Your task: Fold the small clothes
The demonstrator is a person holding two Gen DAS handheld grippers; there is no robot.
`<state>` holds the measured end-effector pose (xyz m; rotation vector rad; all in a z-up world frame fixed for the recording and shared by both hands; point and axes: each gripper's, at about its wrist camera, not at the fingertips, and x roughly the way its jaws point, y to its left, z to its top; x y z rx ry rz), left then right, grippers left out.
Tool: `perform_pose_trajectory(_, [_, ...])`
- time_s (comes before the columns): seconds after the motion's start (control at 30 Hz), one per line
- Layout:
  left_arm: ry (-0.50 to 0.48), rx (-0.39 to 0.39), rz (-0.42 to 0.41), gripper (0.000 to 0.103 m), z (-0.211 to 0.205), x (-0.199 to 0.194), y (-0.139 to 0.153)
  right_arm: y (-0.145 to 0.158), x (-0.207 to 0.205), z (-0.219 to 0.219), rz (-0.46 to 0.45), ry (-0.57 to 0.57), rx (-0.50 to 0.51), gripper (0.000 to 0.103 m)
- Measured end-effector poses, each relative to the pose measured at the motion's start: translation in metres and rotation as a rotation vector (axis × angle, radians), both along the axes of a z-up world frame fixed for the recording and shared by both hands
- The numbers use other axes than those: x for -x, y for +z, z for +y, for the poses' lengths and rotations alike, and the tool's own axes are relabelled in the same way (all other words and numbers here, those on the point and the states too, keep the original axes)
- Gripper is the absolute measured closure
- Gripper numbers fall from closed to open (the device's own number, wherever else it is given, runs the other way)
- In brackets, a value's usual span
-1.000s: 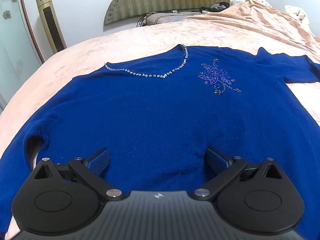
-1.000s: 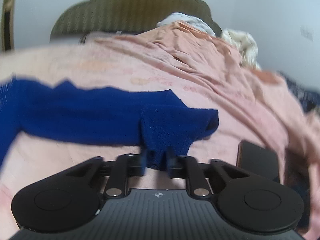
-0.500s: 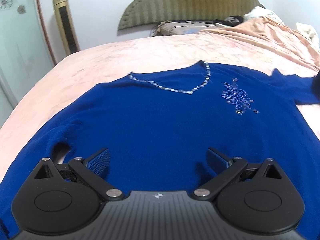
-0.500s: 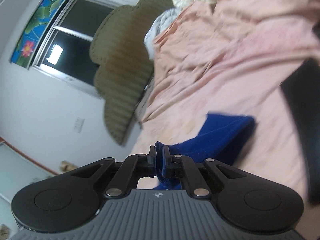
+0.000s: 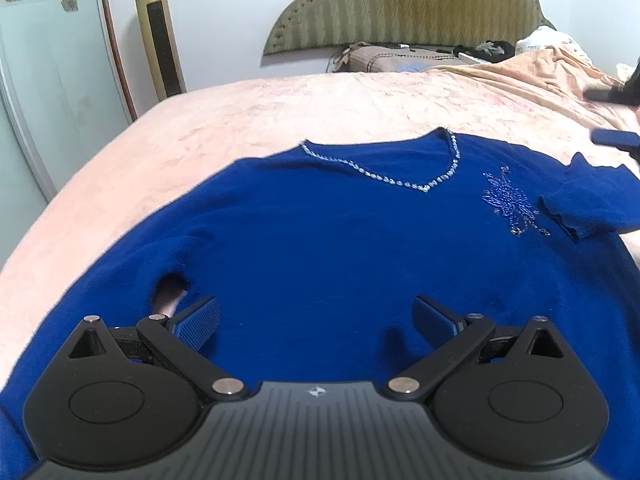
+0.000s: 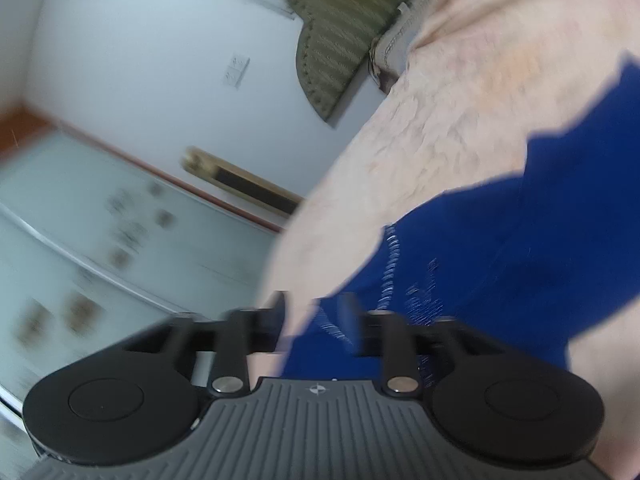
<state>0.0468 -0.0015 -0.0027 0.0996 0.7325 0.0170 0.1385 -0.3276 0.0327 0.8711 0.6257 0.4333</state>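
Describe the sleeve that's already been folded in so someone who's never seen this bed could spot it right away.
Start at the pink bedspread, where a blue sweater with a beaded V neckline lies flat. In the left wrist view, go to its right edge, beside the beaded flower. The folded sleeve lies doubled back over the body with its cuff pointing inward, while the other sleeve lies spread outward.

Left wrist view: bright, even indoor light, no glare. Sharp across the centre; blue sweater knit and bead trim crisp. Soft shadows only, e.g. under the left gripper fingers. Fisheye bends the bed edge and the wall; corners vignette to black. Far-right edge smeared.

Right wrist view: heavy motion blur throughout, esp. the cupboard doors and wall. Right gripper fingers smeared as jaws open, cloth blurred between them. Tilted frame, similar brightness, dark corners.
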Motion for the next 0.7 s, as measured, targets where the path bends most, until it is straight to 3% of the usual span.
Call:
perform_pose_trajectory(0.07, [0.013,-0.006,-0.011,0.000,0.004,0.002,0.001,0.019,0.005,0.011,-0.054,-0.058,0.282,0.057])
perform_pose_trajectory(0.13, [0.024,-0.004,-0.007,0.000,0.006,0.001,0.000,0.032,0.016,0.030,-0.110,-0.084,0.629,0.039])
perform_pose_trajectory(0.2, [0.030,0.014,0.013,0.000,0.007,-0.003,-0.002,0.026,0.030,0.054,-0.145,-0.043,0.959,0.030])
perform_pose_trajectory(0.3, [0.019,0.043,0.042,0.000,0.004,-0.007,-0.007,-0.001,0.050,0.084,-0.177,0.093,1.262,0.031])
perform_pose_trajectory(0.47, [-0.017,-0.012,0.025,0.000,-0.014,-0.004,-0.007,-0.034,0.068,0.118,-0.229,0.227,1.455,0.031])
perform_pose_trajectory(0.57, [-0.031,-0.060,0.005,0.000,-0.023,-0.002,-0.008,-0.048,0.066,0.129,-0.264,0.227,1.559,0.031])
perform_pose_trajectory(0.67, [-0.040,-0.081,0.008,0.000,-0.028,-0.003,-0.009,-0.052,0.055,0.136,-0.267,0.204,1.546,0.038])
perform_pose_trajectory(0.7, [-0.043,-0.080,0.011,0.000,-0.028,-0.003,-0.010,-0.052,0.050,0.137,-0.263,0.199,1.523,0.046])
